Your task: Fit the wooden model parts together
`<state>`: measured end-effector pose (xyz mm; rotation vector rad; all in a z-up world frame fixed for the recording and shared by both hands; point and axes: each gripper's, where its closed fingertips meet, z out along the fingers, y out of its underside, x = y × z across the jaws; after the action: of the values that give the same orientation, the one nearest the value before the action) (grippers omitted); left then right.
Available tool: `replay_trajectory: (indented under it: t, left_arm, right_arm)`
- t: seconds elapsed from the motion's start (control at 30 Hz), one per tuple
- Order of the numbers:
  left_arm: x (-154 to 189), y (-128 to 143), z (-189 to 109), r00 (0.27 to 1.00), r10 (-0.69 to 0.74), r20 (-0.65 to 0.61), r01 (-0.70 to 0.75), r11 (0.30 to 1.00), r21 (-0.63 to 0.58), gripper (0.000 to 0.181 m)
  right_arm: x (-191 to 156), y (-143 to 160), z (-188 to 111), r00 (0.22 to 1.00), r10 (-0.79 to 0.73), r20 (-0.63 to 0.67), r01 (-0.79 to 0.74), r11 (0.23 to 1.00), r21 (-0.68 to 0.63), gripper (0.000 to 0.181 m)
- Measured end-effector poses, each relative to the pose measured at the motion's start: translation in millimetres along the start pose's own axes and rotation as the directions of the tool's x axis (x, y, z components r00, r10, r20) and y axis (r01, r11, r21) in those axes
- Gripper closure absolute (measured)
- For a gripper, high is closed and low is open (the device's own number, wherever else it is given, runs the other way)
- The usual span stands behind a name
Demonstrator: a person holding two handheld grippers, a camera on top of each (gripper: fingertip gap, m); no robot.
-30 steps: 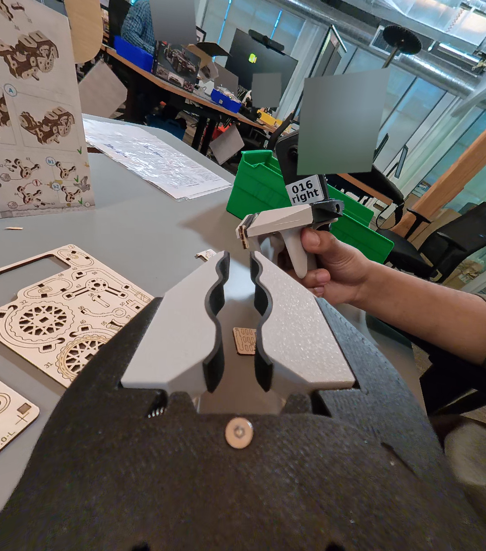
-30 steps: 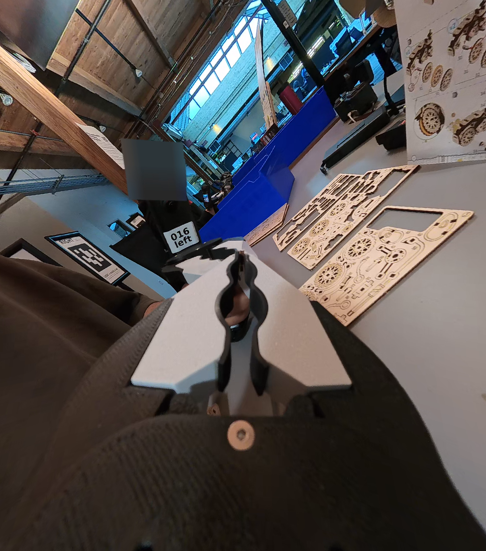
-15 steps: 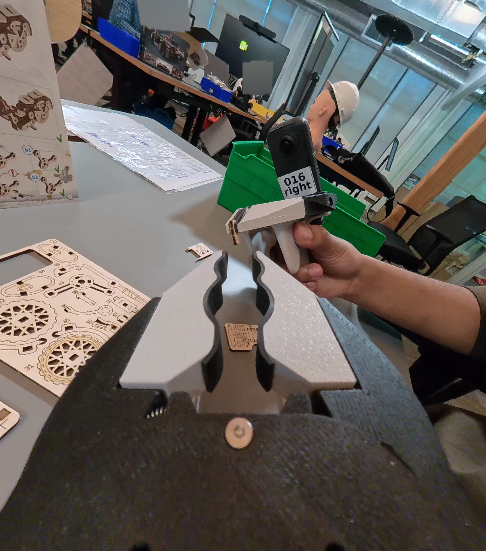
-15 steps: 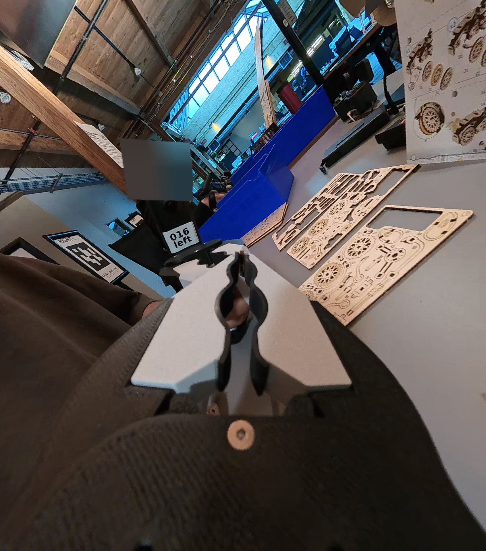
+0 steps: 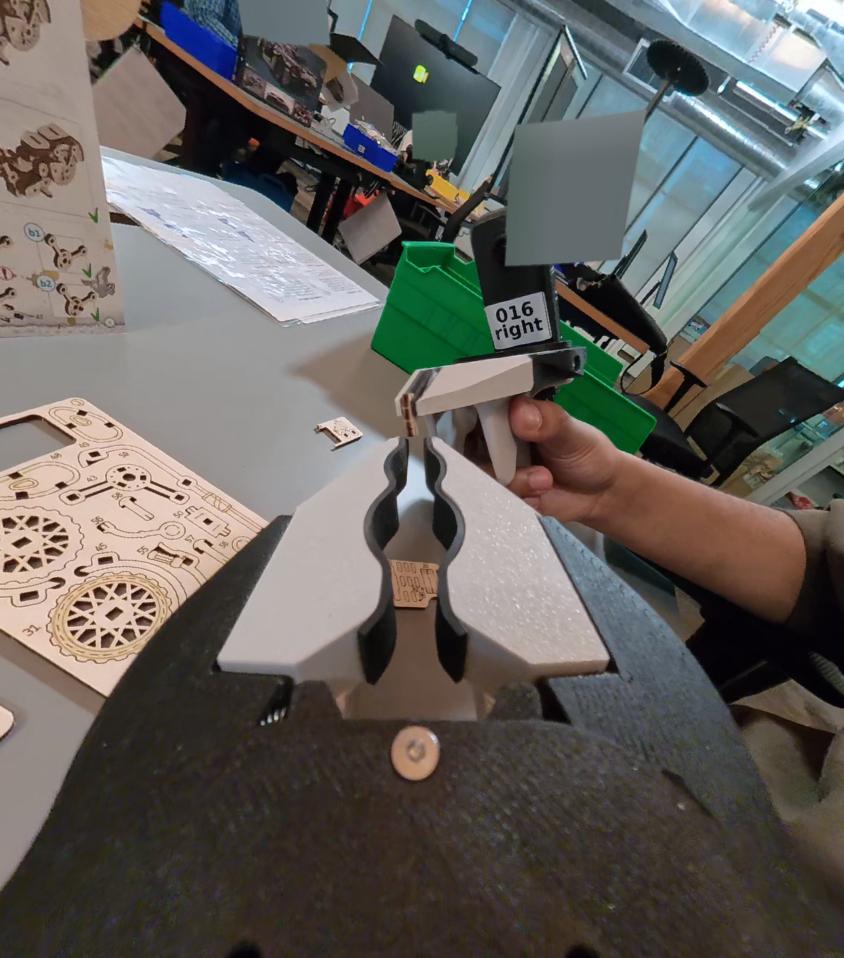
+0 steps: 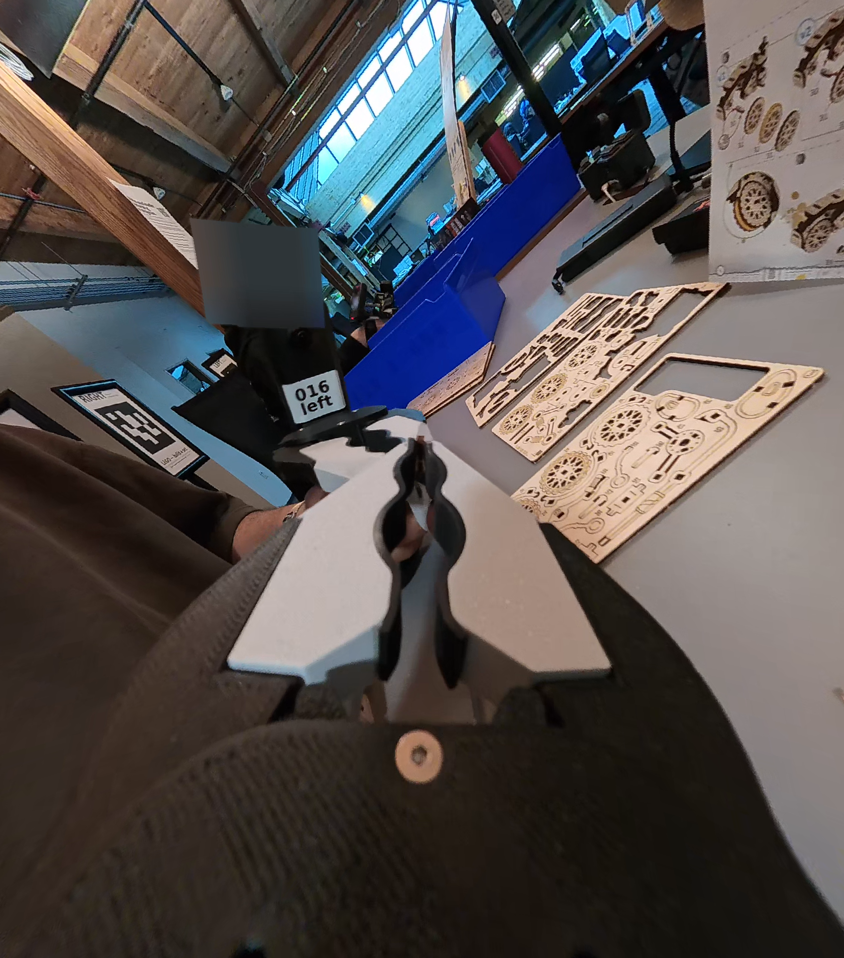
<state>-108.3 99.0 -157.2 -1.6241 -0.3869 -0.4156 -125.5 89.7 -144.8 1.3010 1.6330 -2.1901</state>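
The right gripper point(image 5: 408, 409) pinches a thin wooden part point(image 5: 411, 414) at its tips, held at 12 o'clock just beyond the left gripper point(image 5: 413, 450), whose fingers stand narrowly apart and empty. Nothing looks joined yet; a second small piece point(image 5: 412, 583) lies on the grey table point(image 5: 212, 383) below, and the parts sheet point(image 5: 72, 539) at 9 o'clock is mostly unpunched.

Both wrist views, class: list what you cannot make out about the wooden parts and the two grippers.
- Right gripper: the small wooden piece shows edge-on in the left wrist view; its shape is unreadable.
- Right wrist view: its own fingers cover that piece almost entirely.
- Flat part on the table: the left gripper hides its edges.
- Cut sheet: cropped by the left edge.
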Motion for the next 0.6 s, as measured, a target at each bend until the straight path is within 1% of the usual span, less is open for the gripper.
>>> replay_trajectory:
  t: [0.13,0.23,0.33,0.43,0.5,0.6]
  left_arm:
    - [0.4,-2.8,-1.0,0.998,-0.053,-0.024,0.053,0.998,0.016,0.174]
    - [0.5,-4.9,-1.8,0.996,-0.080,-0.039,0.081,0.996,0.027,0.178]
    - [1.7,-5.0,-1.7,0.996,-0.079,-0.048,0.080,0.997,0.022,0.179]
    - [1.8,-4.3,-1.5,0.999,-0.033,-0.035,0.033,0.999,0.011,0.180]
    - [-1.1,-4.4,-2.3,1.000,0.024,-0.001,-0.024,1.000,0.006,0.180]
    - [-11.3,-9.0,-6.3,0.982,0.159,0.099,-0.160,0.987,0.004,0.181]
  right_arm:
    - [-2.2,1.1,1.2,1.000,-0.009,0.009,0.009,1.000,-0.006,0.181]
    - [-2.8,2.2,2.0,1.000,-0.015,0.010,0.015,1.000,-0.012,0.181]
    - [-3.2,2.2,2.0,1.000,-0.016,0.014,0.016,1.000,-0.012,0.181]
    - [-3.5,2.3,1.7,1.000,-0.015,0.022,0.016,1.000,-0.011,0.181]
    - [-2.1,1.8,1.5,1.000,-0.027,0.014,0.027,1.000,-0.003,0.180]
    - [4.9,-2.4,0.2,0.998,-0.054,-0.040,0.055,0.998,0.024,0.165]
